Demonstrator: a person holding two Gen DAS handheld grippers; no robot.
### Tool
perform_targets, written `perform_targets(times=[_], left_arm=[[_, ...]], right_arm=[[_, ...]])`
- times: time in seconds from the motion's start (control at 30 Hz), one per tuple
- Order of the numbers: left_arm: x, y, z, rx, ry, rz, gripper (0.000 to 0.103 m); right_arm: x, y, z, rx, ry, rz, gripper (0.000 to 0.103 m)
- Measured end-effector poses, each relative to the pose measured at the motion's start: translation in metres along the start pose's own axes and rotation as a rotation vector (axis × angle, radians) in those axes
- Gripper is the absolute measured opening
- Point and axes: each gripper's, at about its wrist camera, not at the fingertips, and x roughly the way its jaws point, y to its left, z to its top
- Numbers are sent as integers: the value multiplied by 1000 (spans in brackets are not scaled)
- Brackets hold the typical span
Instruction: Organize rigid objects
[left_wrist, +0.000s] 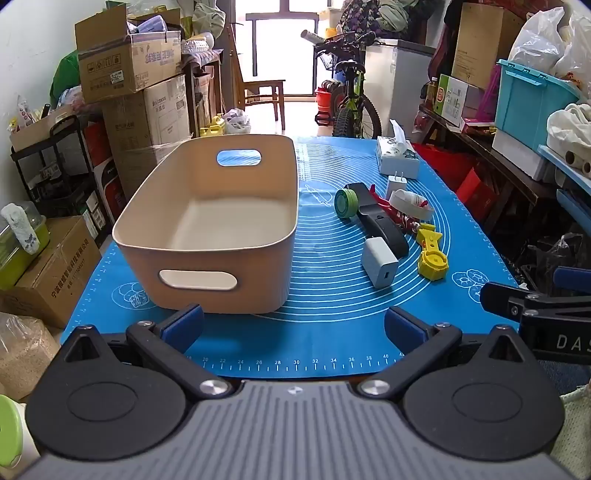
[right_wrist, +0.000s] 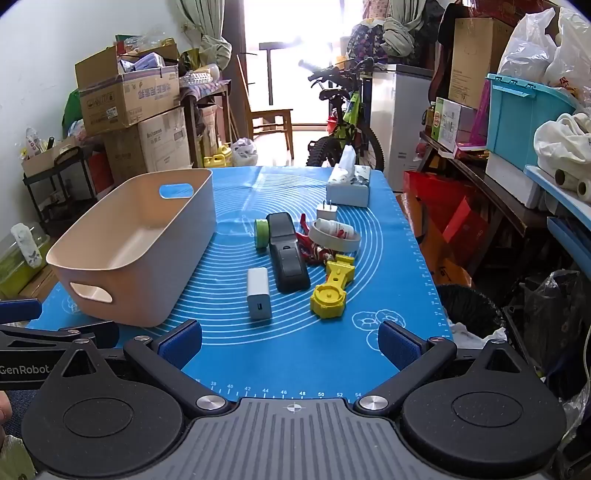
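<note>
An empty beige bin (left_wrist: 207, 236) (right_wrist: 129, 258) with handle slots stands on the left of the blue mat (left_wrist: 332, 314) (right_wrist: 295, 339). To its right lie a white charger block (left_wrist: 379, 261) (right_wrist: 258, 291), a black remote-like case (left_wrist: 380, 225) (right_wrist: 287, 256), a green tape roll (left_wrist: 345, 202) (right_wrist: 261, 232), a yellow plastic tool (left_wrist: 431, 254) (right_wrist: 332, 291), a red toy (right_wrist: 308, 247), a white ring with a small bottle (left_wrist: 410, 203) (right_wrist: 334, 234) and a white plug (left_wrist: 396, 184) (right_wrist: 327, 212). My left gripper (left_wrist: 293, 325) is open before the bin. My right gripper (right_wrist: 290, 343) is open before the charger.
A tissue box (left_wrist: 397, 157) (right_wrist: 349, 188) sits at the mat's far right. Cardboard boxes (left_wrist: 129, 62) stack on the left, a bicycle (left_wrist: 351, 107) stands behind the table, and shelves with a teal crate (left_wrist: 532, 99) line the right.
</note>
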Motion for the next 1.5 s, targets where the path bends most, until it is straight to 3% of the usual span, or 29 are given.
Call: perform_targets(times=[1.5], left_arm=[[-1,-4,-2,11,-11,-3,103]], right_arm=[[-3,2,-1,-11,-18,-4,101]])
